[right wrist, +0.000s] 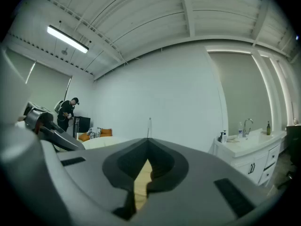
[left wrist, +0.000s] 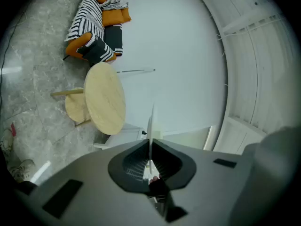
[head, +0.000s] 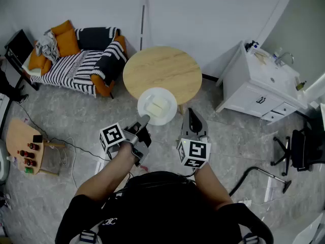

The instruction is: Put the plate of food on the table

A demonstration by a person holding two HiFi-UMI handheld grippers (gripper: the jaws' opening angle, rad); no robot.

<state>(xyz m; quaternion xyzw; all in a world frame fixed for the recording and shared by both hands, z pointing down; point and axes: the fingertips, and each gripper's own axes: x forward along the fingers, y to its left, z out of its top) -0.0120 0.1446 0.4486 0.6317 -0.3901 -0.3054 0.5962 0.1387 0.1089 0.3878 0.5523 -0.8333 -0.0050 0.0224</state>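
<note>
Gripping the white plate (head: 167, 117) by its near rim, the left gripper (head: 143, 121) has its jaws clamped on the thin edge, which shows edge-on between them in the left gripper view. At about 3 o'clock from it, the right gripper (head: 191, 112) has its jaws together on nothing.

The plate carries pale blocks of food (head: 157, 106) and is held in the air at 12 o'clock. In the head view it overlaps the near edge of the round wooden worktop (head: 162, 67). The left gripper view suggests the worktop lies some way ahead.

To do this step well, I would carry the plate level and fully past the edge. It should come down flat before the jaws let go, or the food may slide. Beyond, a striped sofa (head: 81, 60) sits at 10 o'clock.
</note>
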